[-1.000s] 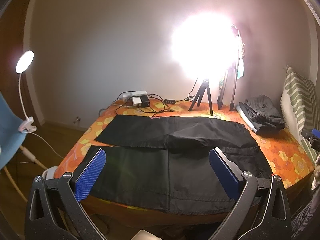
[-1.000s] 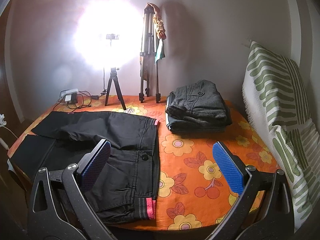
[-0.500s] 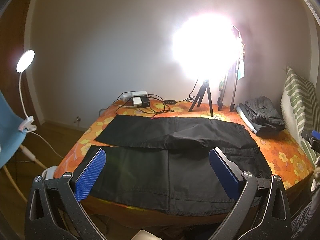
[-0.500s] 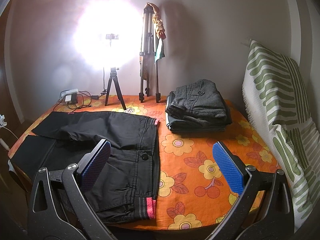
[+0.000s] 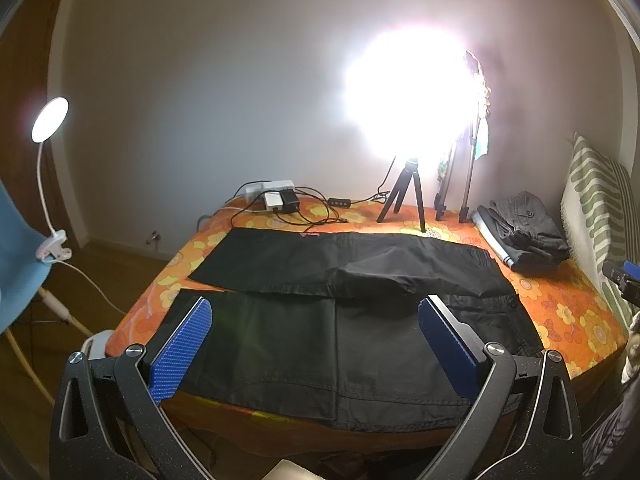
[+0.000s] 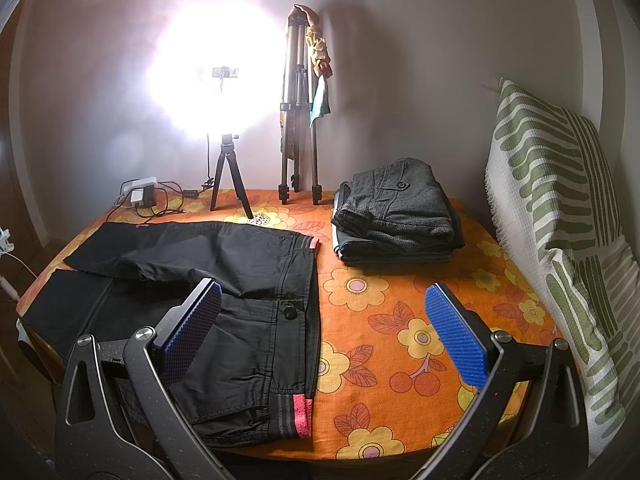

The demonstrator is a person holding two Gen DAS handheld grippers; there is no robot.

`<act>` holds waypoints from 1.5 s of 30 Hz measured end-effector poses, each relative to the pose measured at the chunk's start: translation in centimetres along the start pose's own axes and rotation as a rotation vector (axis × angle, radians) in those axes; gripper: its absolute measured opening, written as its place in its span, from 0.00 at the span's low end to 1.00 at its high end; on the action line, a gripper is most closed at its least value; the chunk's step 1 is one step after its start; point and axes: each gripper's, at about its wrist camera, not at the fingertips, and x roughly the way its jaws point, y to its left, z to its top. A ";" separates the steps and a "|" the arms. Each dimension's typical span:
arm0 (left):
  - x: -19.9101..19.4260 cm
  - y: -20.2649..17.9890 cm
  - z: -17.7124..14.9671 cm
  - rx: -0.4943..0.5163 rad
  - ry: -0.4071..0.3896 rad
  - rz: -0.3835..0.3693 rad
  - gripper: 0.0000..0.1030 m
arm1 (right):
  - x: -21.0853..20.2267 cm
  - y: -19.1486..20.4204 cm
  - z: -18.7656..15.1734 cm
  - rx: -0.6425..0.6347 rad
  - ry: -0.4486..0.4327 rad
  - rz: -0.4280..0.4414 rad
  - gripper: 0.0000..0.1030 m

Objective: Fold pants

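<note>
Jaws on both grippers are standing wide apart and gripping nothing. The left gripper [image 5: 314, 344] is hanging above the near edge of the bench [image 5: 576, 320], over the leg end of the black pants [image 5: 340, 320]. The right gripper [image 6: 322, 334] is hovering over the waistband end, its left pad above the cloth beside the button [image 6: 288, 313] and its right pad over bare flowered cover.

The pants are lying spread flat with their long axis running left to right across the bench: cuffs towards the left gripper, waistband with its red-tipped band [image 6: 302, 416] towards the right. One leg is lying at the back and one at the front, near edge reaching the bench edge.

Each gripper is therefore sitting nearest its own end, so the near leg looks ready to be taken at both ends and carried away over the far one. A folded pile of clothes [image 6: 396, 216] is resting well apart at the back right.
</note>
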 end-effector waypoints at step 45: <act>0.0 -0.4 -0.1 0.000 0.010 0.001 1.00 | 0.0 -0.2 0.0 0.000 0.003 0.005 1.00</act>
